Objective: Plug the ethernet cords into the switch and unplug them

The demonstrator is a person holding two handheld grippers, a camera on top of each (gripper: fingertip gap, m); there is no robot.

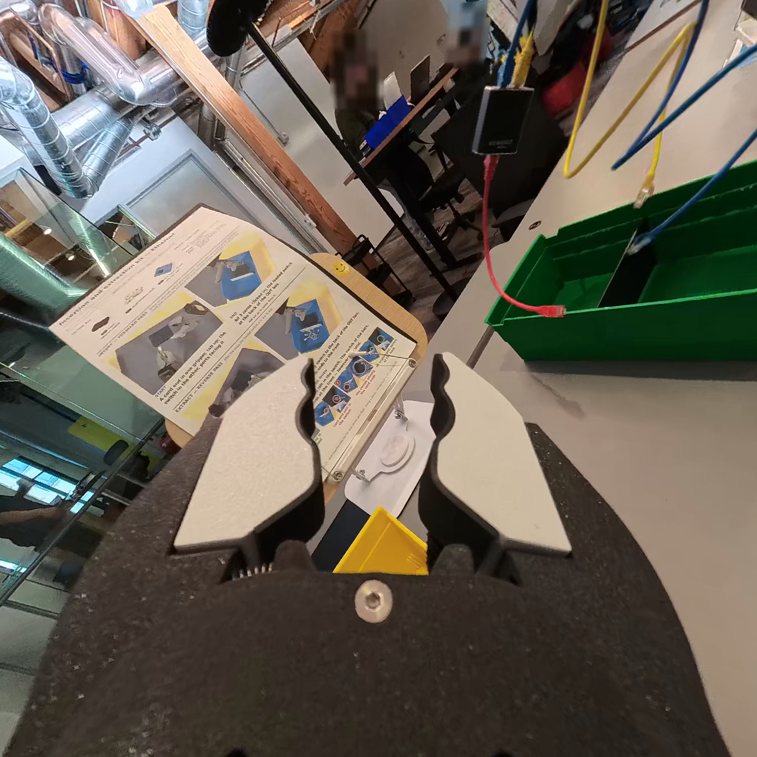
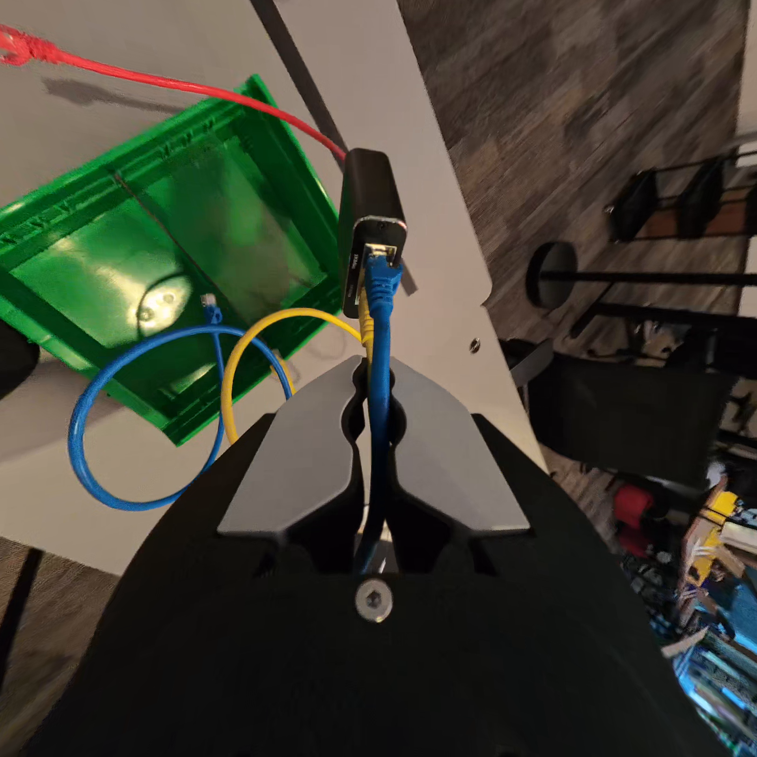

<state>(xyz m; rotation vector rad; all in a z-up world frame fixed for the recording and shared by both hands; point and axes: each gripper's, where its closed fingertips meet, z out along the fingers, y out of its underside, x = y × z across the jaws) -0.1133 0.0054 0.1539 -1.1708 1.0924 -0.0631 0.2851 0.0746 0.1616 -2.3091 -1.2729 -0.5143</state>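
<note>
A bin (image 1: 614, 327) sits on the bench (image 1: 614, 471), near its edge. A switch (image 2: 368, 196) hangs in the air above the bin's corner, suspended from two cords (image 2: 379, 368) plugged into its near end and pinched between the closed fingers of the right hand-held gripper (image 2: 376, 368). A third cord (image 2: 205, 88) leaves the switch's far end and trails across the bin. To the left, an instruction sheet (image 1: 229, 319) stands propped at the bench's edge, beyond the parted left hand-held gripper (image 1: 372, 368).

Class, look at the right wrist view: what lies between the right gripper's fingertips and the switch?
A short stretch of blue cord, with yellow cord beside it, joins right gripper to switch.
</note>
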